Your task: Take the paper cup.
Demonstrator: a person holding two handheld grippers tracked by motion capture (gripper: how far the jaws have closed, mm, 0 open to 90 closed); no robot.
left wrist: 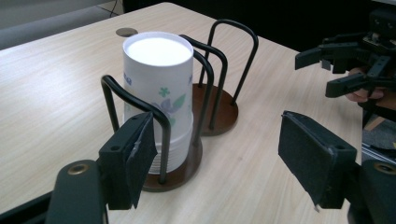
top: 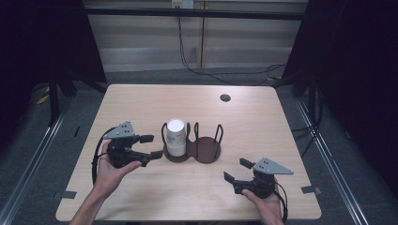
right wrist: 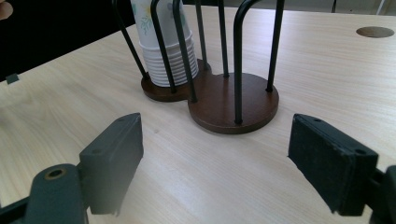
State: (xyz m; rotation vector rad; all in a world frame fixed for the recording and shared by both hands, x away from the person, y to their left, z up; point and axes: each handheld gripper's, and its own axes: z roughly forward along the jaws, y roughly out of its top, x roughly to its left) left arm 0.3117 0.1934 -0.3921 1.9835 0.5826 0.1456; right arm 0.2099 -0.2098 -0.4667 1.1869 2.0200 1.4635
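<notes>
Left hand-held gripper (top: 151, 146), open, just beside cup stack (top: 176, 137).

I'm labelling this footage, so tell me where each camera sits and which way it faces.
High view: above the person's side, looking forward and down on the light wooden table; both forearms, left tongs and right tongs show.
Left gripper view: rides the left tongs, facing the stack of white floral paper cups in the black wire holder with two round brown bases; the right tongs show beyond.
Right gripper view: rides the right tongs, low, facing the holder's empty base.
All three share the holder and cups.
</notes>
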